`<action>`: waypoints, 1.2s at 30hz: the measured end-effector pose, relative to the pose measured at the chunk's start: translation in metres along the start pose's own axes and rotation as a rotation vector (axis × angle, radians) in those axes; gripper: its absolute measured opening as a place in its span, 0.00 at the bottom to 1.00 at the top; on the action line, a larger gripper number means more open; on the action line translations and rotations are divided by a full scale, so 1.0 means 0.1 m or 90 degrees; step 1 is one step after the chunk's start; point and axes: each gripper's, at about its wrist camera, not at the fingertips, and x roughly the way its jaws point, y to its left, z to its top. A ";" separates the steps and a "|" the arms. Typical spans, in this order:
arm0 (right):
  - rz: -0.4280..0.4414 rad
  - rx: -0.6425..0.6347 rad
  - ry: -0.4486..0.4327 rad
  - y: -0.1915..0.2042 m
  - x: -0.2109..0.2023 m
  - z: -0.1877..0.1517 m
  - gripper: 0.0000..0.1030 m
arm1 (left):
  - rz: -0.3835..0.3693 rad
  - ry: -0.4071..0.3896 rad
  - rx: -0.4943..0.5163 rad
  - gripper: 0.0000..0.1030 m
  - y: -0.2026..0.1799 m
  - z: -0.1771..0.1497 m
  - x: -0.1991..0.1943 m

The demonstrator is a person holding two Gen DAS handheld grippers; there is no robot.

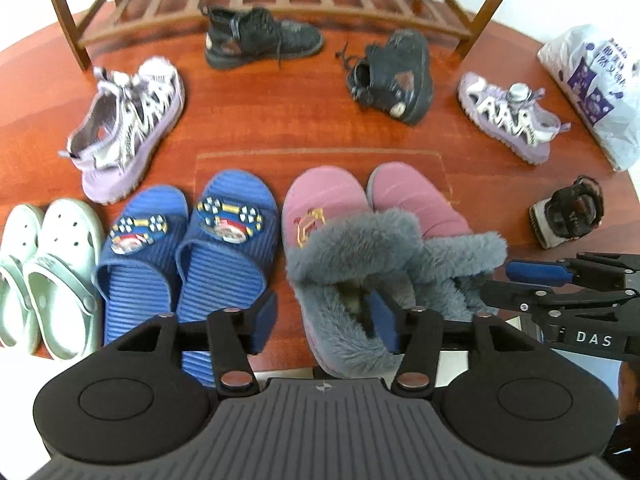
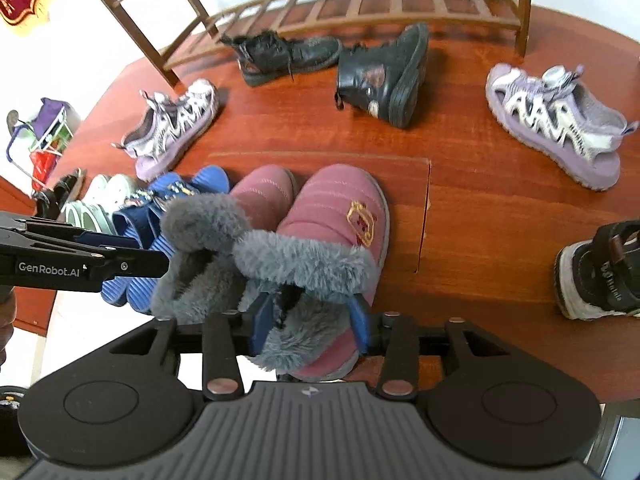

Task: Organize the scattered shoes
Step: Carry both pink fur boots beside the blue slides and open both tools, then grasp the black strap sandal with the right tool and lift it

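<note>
I see the shoe rack (image 1: 256,0) at twelve o'clock; the pink slippers (image 1: 324,204) sit paired at centre. My left gripper (image 1: 324,316) gapes wide over one cuff; my right gripper (image 2: 310,320) straddles the other's heel, grip uncertain.

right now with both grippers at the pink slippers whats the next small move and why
Probably open both and back off. The pink slippers already sit side by side on the floor next to the blue sandals and white clogs. The right gripper straddles one fur collar; the left gripper has a finger inside the other. The lavender sneakers remain scattered.
</note>
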 end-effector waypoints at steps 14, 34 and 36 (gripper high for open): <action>-0.117 -0.003 -0.073 -0.47 -0.53 0.01 0.67 | -0.004 -0.048 -0.004 0.62 -0.14 0.25 -0.03; -0.312 0.184 -0.119 -2.05 -0.64 -0.25 0.76 | 0.017 -0.027 -0.025 0.64 -0.37 0.21 0.13; -0.312 0.168 -0.111 -2.10 -0.58 -0.22 0.71 | 0.021 -0.026 -0.031 0.64 -0.34 0.19 0.12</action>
